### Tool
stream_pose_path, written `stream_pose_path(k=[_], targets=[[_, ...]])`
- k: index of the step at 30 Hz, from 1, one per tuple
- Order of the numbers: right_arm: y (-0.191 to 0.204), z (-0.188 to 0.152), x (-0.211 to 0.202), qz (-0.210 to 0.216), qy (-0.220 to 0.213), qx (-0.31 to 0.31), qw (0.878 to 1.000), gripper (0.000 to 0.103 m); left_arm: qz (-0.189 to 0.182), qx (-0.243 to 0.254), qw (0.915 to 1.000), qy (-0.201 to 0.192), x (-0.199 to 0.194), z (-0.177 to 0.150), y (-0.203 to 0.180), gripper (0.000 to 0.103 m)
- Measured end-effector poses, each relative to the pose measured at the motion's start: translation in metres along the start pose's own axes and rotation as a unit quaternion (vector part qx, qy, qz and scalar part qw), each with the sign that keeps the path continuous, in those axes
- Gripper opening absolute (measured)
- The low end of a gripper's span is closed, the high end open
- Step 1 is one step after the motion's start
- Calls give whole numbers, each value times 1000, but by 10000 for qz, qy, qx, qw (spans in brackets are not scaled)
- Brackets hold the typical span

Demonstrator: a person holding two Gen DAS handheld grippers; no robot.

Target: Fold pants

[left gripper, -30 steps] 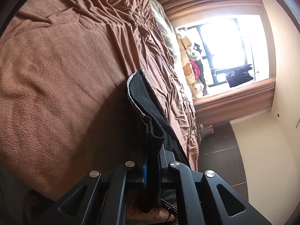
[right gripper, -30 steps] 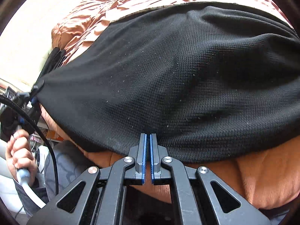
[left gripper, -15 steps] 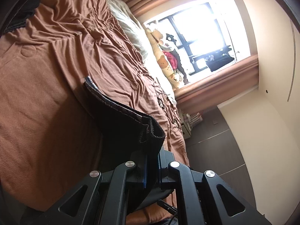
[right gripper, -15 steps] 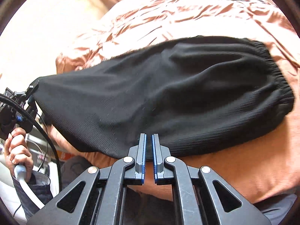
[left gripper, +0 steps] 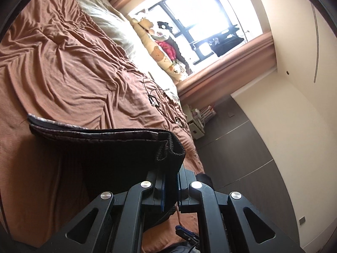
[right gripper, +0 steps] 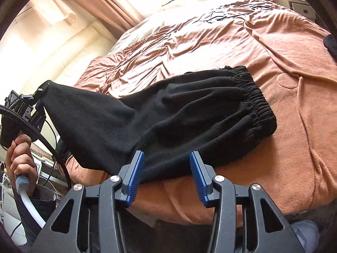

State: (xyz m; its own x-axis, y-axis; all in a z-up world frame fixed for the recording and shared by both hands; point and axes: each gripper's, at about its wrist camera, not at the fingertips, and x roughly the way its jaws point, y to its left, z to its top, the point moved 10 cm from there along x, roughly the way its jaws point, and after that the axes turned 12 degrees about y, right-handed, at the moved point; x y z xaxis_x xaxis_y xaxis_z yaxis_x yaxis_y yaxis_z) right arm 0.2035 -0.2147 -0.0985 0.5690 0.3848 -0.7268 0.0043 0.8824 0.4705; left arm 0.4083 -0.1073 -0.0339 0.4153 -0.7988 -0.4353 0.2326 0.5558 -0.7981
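Note:
The black pants [right gripper: 189, 113] lie on the brown bedspread [right gripper: 284, 109] near the bed's front edge, elastic waistband to the right. My left gripper [left gripper: 169, 187] is shut on the black fabric [left gripper: 118, 147] at the leg end and holds it lifted off the bed. It also shows in the right wrist view [right gripper: 40, 97], at the far left, pulling the fabric up. My right gripper [right gripper: 166, 175] is open and empty, just in front of the pants' near edge.
A pillow [left gripper: 113, 29] and stuffed toys [left gripper: 162, 48] lie at the head of the bed by the bright window. A thin cable [left gripper: 153, 99] runs across the bedspread. Another dark garment [right gripper: 330, 44] sits at the right edge. Dark floor [left gripper: 242, 147] lies beside the bed.
My right gripper has let go of the pants, opened and drawn back. The pants dropped flat onto the bed. My left gripper, still shut on the leg end, has swung and lifted.

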Motion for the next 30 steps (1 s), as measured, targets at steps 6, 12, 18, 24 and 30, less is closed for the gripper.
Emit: stream_pose_path(k=[6, 12, 18, 24, 30], targets=[[-19, -7, -21, 1, -141, 82, 9999, 43, -68, 226, 9991, 362, 44, -17, -29, 8], [-42, -8, -38, -9, -232, 225, 9995, 43, -91, 315, 9966, 758, 94, -42, -49, 8], [-66, -15, -52, -52, -271, 383, 9989, 44, -101, 336, 9926, 1165, 140, -72, -57, 8], [-86, -24, -62, -81, -277, 555, 9980, 44, -66, 323, 9873, 1552, 179, -106, -60, 8], [-104, -36, -71, -122, -249, 730, 9969, 44, -32, 265, 9808, 1931, 212, -145, -57, 8]])
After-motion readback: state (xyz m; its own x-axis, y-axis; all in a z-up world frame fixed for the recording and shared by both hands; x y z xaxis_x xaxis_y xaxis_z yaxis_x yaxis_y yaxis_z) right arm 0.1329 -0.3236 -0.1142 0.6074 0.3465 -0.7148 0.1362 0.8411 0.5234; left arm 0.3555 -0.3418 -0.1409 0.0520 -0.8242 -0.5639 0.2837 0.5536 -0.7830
